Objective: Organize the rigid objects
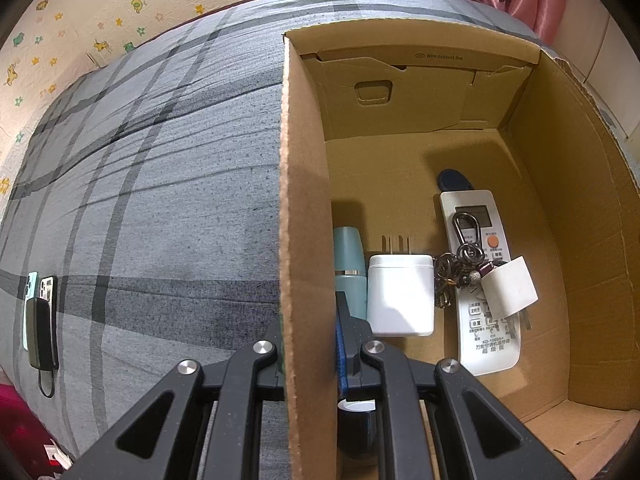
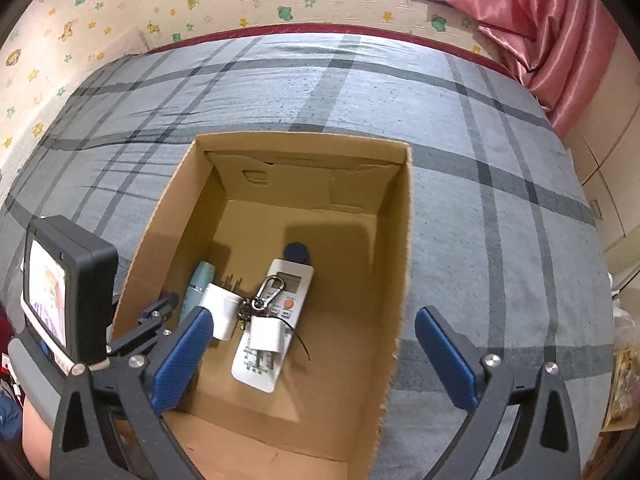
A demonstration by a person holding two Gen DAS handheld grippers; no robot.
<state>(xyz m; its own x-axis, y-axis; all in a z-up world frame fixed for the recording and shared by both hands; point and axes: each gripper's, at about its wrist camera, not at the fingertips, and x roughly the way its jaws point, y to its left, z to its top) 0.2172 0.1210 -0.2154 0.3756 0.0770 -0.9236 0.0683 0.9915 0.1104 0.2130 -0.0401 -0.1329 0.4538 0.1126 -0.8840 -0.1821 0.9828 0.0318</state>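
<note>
An open cardboard box (image 1: 304, 200) (image 2: 400, 260) stands on the bed. My left gripper (image 1: 312, 360) is shut on the box's left wall, one blue pad inside and one finger outside. On the box floor lie a white remote (image 1: 490, 348) (image 2: 256, 372), a large white charger (image 1: 400, 296) (image 2: 220, 308), a small white charger (image 1: 510, 284) (image 2: 266, 334) on top of the remote, a key bunch with a carabiner (image 1: 464, 240) (image 2: 270, 290), a teal cylinder (image 1: 350, 264) (image 2: 198, 284) and a dark blue object (image 1: 454, 180) (image 2: 296, 252). My right gripper (image 2: 314, 320) hangs open above the box with nothing between its fingers.
The bed has a grey plaid sheet (image 1: 160, 200) (image 2: 480, 200). Two phones and a dark power bank (image 1: 40, 312) lie on it far left of the box. A pink curtain (image 2: 540, 20) hangs at the right, and patterned wallpaper runs behind the bed.
</note>
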